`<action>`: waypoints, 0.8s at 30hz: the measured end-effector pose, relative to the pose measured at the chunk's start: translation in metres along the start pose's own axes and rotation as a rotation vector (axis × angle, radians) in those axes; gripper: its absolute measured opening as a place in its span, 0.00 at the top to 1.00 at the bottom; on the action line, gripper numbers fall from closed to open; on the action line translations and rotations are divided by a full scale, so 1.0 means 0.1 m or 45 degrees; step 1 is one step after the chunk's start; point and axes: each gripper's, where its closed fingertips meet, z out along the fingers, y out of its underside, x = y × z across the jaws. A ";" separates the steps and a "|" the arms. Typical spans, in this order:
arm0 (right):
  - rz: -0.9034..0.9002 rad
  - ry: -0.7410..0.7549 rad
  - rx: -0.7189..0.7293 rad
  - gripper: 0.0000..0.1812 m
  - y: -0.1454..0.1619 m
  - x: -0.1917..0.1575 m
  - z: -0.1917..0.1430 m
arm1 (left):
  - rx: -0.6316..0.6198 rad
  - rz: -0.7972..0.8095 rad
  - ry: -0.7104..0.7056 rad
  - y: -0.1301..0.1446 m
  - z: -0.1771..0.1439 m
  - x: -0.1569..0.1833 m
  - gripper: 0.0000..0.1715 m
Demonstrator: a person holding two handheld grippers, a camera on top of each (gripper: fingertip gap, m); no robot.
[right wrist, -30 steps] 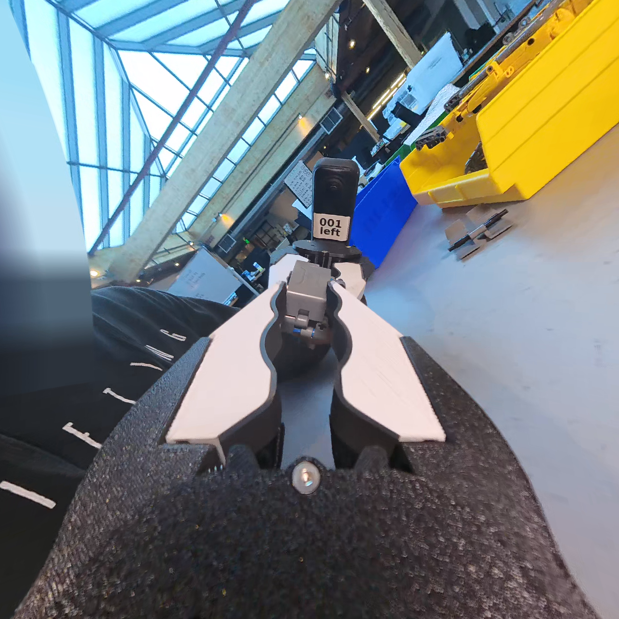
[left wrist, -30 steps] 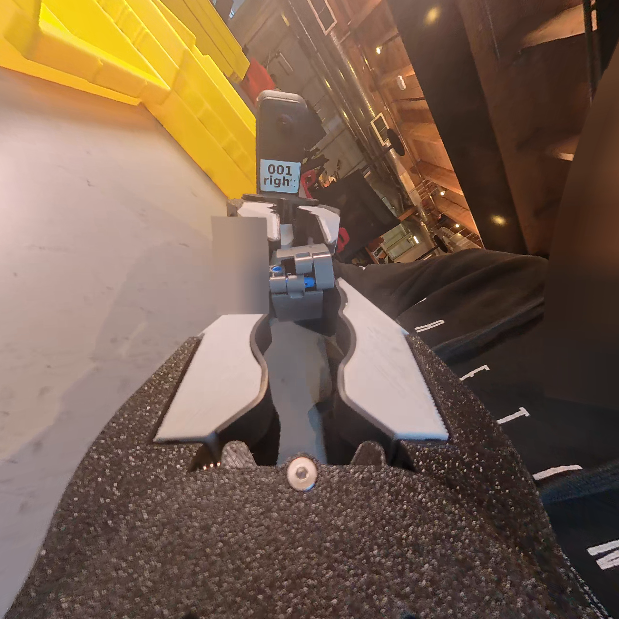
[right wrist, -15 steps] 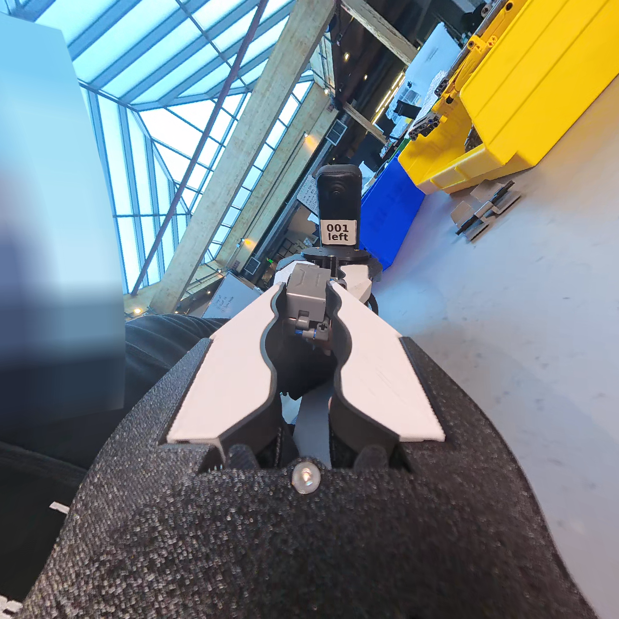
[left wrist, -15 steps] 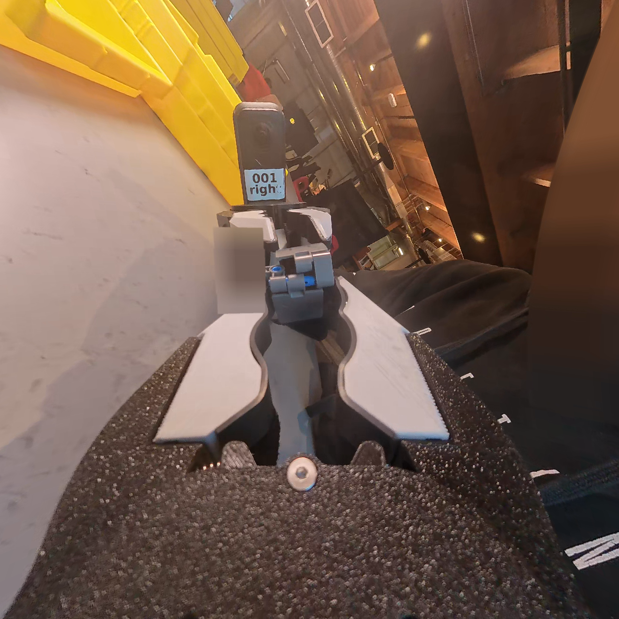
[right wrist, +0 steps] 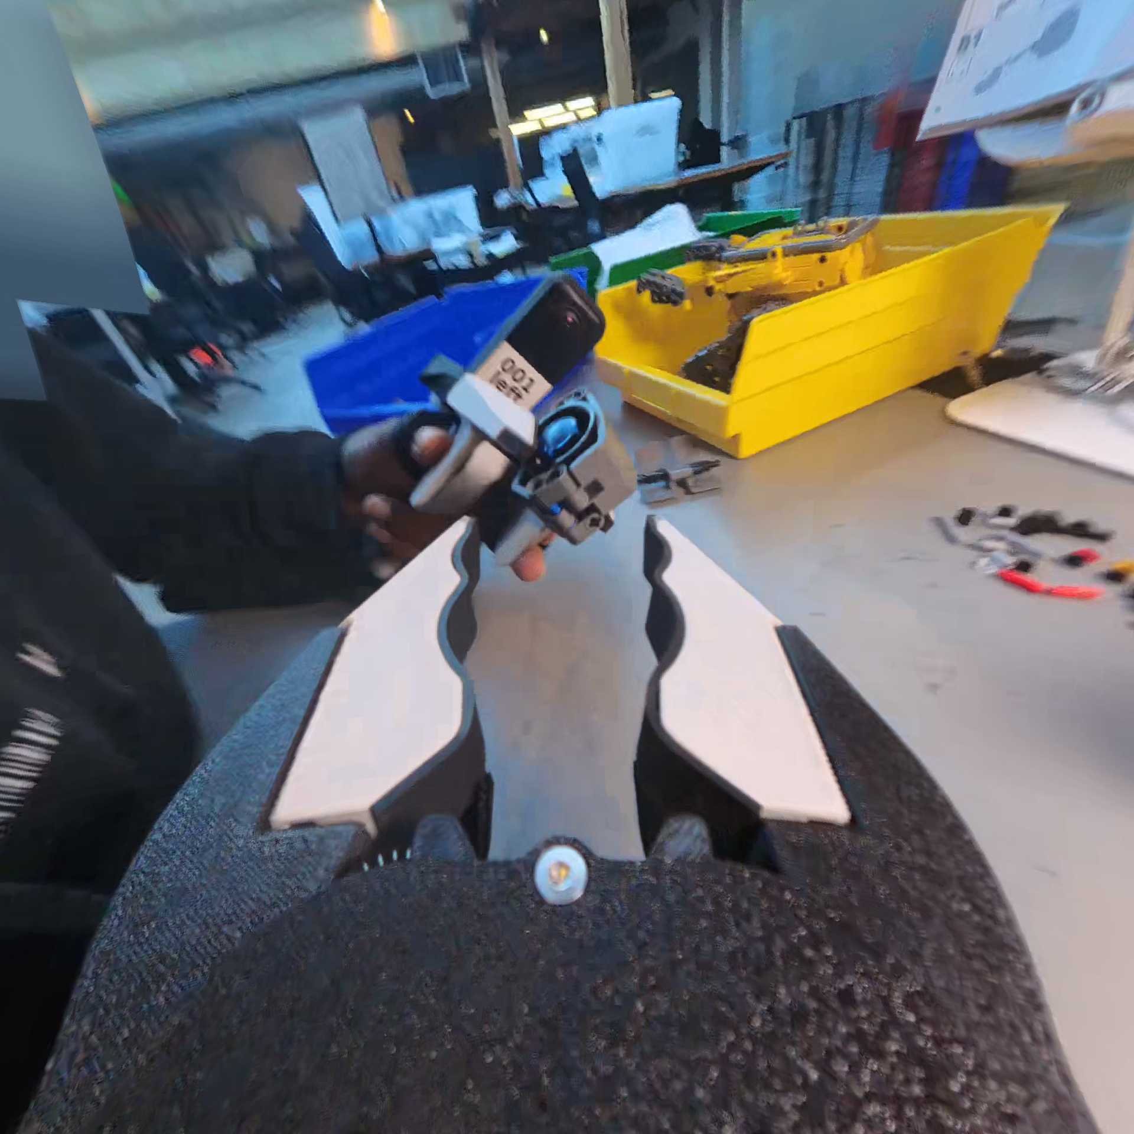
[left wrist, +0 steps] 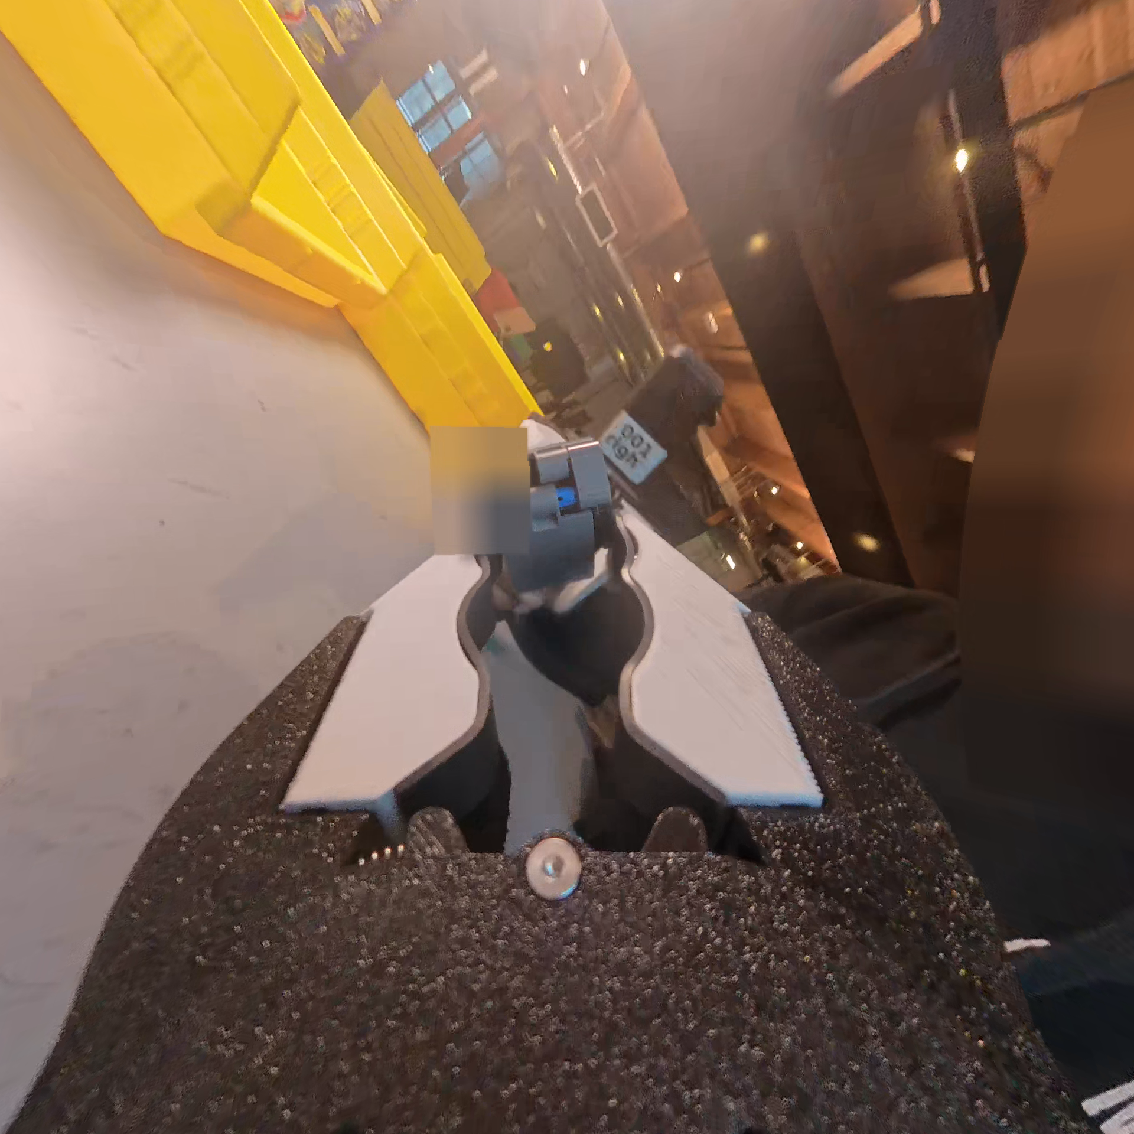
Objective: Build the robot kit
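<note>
My left gripper [left wrist: 558, 546] is shut on a small grey brick assembly [left wrist: 567, 491] with a blue pin, held at its fingertips above the grey table [left wrist: 153, 491]. In the right wrist view, a hand holds the left gripper [right wrist: 521, 491] in the air with the grey assembly [right wrist: 577, 478] clamped in it. My right gripper [right wrist: 561, 526] is open and empty, its tips just below and in front of the assembly without touching it. The right gripper's black camera body [left wrist: 675, 393] shows behind the assembly in the left wrist view.
A yellow bin [right wrist: 828, 343] of yellow and black parts, a blue bin [right wrist: 417, 356] and a green bin [right wrist: 675, 251] stand at the back. A small grey part with a black axle [right wrist: 675, 475] lies on the table [right wrist: 859, 644]. Loose small parts [right wrist: 1031, 546] lie at the right. Yellow bins [left wrist: 245, 153] line the table's far side. My two grippers' fingertips are within a few centimetres of each other.
My right gripper has let go of the grey assembly, opened and pulled back. The left gripper now holds the assembly alone and has tilted.
</note>
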 end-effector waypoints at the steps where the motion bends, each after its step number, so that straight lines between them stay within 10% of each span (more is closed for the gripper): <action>1: -0.145 0.071 -0.047 0.69 0.05 0.01 0.05 | 0.037 -0.022 0.014 -0.02 0.01 0.00 0.80; 7: -0.501 0.301 -0.091 0.79 -0.04 0.14 0.18 | 0.090 -0.097 0.101 0.02 0.13 0.08 0.81; 24: -0.528 -0.690 -0.464 0.82 0.08 -0.21 -0.06 | -0.217 0.158 0.020 0.14 -0.01 0.18 0.71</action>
